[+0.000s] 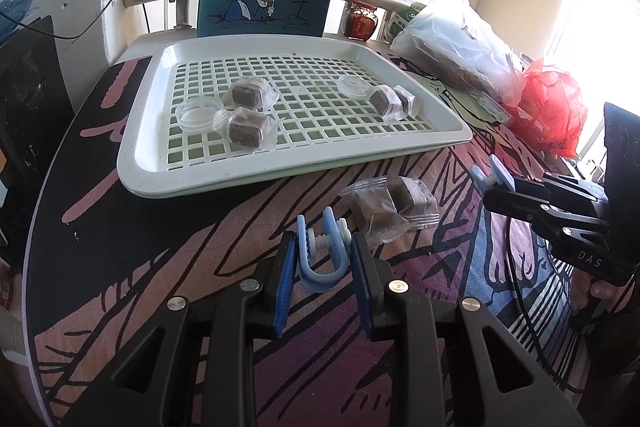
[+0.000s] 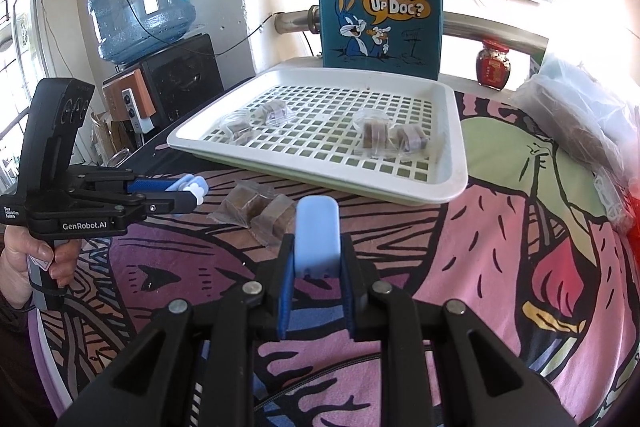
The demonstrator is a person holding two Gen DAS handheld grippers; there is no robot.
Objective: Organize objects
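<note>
So far four wrapped brown cubes (image 1: pixel 249 95) lie on the white grid tray (image 1: pixel 160 163); two more wrapped cubes (image 1: pixel 390 207) wait on the cloth just before it. My left gripper (image 1: pixel 325 263) clamps a blue clip (image 1: pixel 320 251); my right gripper (image 2: pixel 316 267) clamps a pale blue block (image 2: pixel 317 235).

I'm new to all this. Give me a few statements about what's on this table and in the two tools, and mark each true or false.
1. Each gripper holds a blue clip. True: left gripper holds one clip; right gripper holds another clip.
2. The white tray is bare. False: it holds wrapped brown cubes and clear round lids.
3. Two wrapped cubes lie on the cloth in front of the tray. True.
4. The cartoon tote bag lies flat. False: it stands upright behind the tray.
</note>
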